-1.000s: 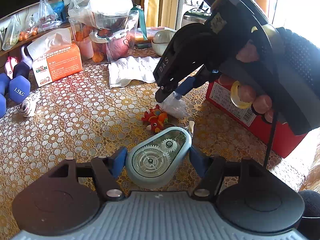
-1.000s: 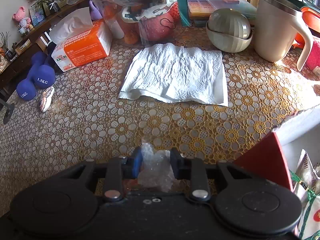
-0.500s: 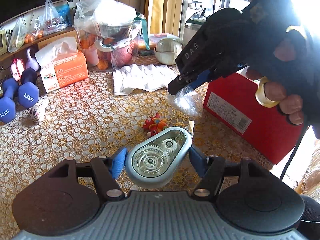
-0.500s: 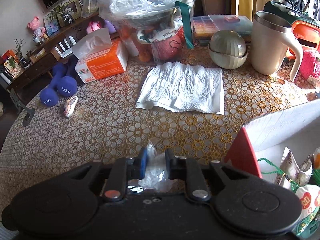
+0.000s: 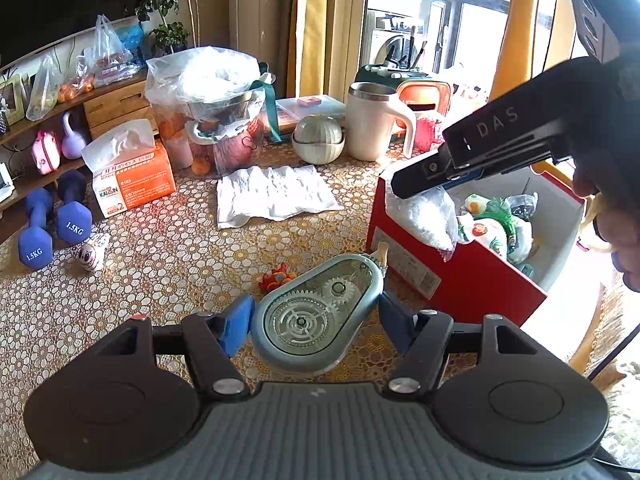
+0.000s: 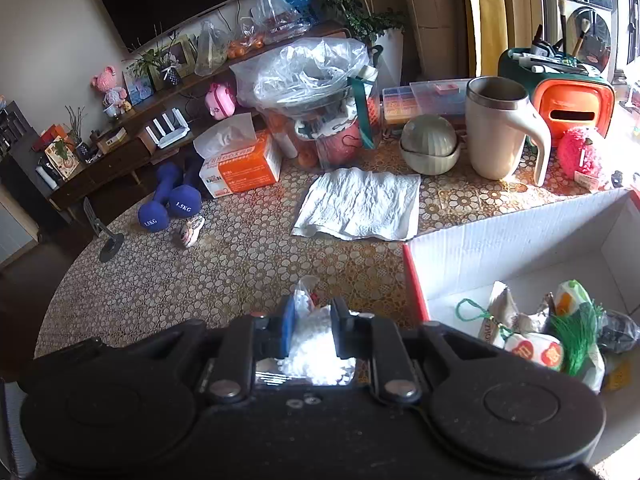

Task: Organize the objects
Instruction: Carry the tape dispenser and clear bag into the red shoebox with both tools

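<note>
My left gripper (image 5: 316, 320) is shut on a pale blue correction-tape dispenser (image 5: 316, 312) with clear gears, held above the table. My right gripper (image 6: 314, 330) is shut on a small clear plastic bag of white granules (image 6: 316, 350). In the left wrist view the right gripper (image 5: 424, 178) holds that bag (image 5: 424, 216) over the near corner of the red cardboard box (image 5: 452, 276). The box (image 6: 520, 236) has a white inside and holds several packets. A small orange toy (image 5: 276, 276) lies on the table beyond the dispenser.
On the lace tablecloth (image 5: 160, 264) lie a white paper towel (image 5: 272, 194), an orange tissue box (image 5: 132, 176), blue dumbbells (image 5: 52, 224), a small striped toy (image 5: 93, 254), a cream mug (image 5: 372, 124), a lidded bowl (image 5: 318, 138) and a bagged container (image 5: 216, 112).
Both grippers have risen. The right gripper has carried the bag up from the table and right, to over the red box's corner. The left gripper still holds the dispenser.
</note>
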`<state>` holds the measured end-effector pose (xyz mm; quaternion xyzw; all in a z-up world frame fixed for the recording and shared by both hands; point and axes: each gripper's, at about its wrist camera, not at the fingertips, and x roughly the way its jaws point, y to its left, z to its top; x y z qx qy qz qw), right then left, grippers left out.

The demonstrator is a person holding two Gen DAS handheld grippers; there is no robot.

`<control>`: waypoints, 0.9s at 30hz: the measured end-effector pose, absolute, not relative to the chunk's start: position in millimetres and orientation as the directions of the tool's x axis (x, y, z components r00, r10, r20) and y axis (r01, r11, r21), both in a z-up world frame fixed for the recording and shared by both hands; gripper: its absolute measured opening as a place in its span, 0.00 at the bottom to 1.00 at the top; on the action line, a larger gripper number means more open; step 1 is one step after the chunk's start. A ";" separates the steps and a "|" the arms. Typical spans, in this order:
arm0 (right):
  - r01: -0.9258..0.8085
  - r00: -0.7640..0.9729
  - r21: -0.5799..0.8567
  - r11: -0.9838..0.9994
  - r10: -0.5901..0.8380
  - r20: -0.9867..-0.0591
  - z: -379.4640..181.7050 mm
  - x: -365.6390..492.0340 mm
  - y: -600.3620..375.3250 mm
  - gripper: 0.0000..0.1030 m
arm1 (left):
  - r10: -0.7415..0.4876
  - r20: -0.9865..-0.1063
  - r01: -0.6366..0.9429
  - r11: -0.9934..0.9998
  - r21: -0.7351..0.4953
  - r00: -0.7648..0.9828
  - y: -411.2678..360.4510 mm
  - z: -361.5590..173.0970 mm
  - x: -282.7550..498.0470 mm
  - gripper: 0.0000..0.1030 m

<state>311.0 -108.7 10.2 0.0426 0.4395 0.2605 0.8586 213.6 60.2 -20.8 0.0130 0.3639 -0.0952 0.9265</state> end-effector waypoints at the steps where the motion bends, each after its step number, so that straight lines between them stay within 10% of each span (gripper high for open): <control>1: -0.408 0.483 0.305 0.861 0.487 -0.728 13.6 308.0 -115.1 0.17 | -0.171 -0.673 0.192 0.980 -0.044 0.720 55.4 -16.3 212.3 0.66; 27: -0.225 0.629 0.286 0.932 0.363 -0.687 21.8 288.7 -294.5 0.17 | -0.259 -0.667 0.329 0.944 -0.023 0.699 -93.5 12.1 235.9 0.66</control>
